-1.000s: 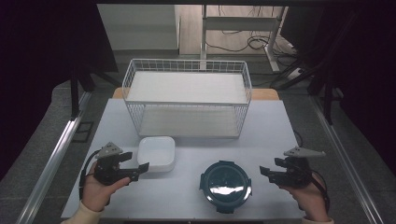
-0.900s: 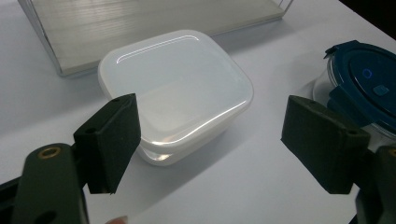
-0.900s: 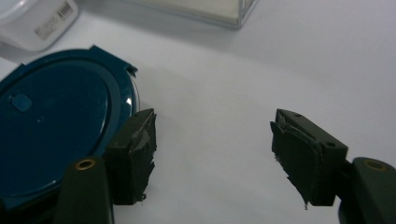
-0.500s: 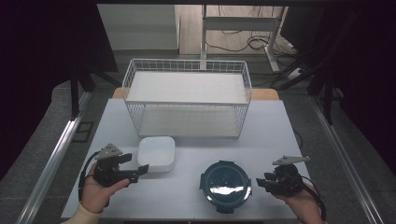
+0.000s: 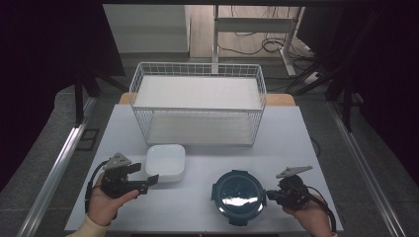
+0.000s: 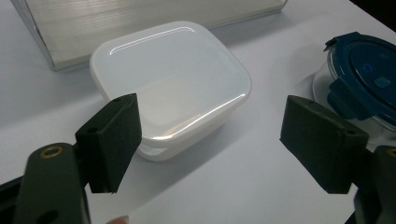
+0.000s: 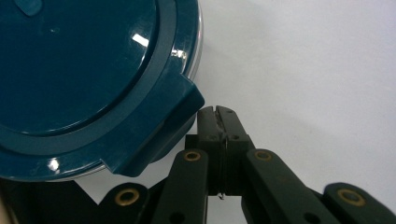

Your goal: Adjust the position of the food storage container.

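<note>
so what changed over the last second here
The right tongs dropped lower and edged in toward the round blue-lidded container; their jaws have just been closing and now meet with nothing between them, beside a lid latch. The left tongs stayed open facing the white square container. Both containers and the wire basket kept their places.

In the right gripper view the round box (image 7: 84, 70) runs off the top and left edges, so most of its blue lid is cut away, and its clip (image 7: 159, 126) hides the glass wall beneath. In the left gripper view the same box is cropped at the right edge, and the white box's (image 6: 170, 81) near left corner sits behind one of the jaws. In the high view the person's forearms leave the bottom edge, and the right gripper (image 5: 271, 195) is too small to tell its jaws apart.
</note>
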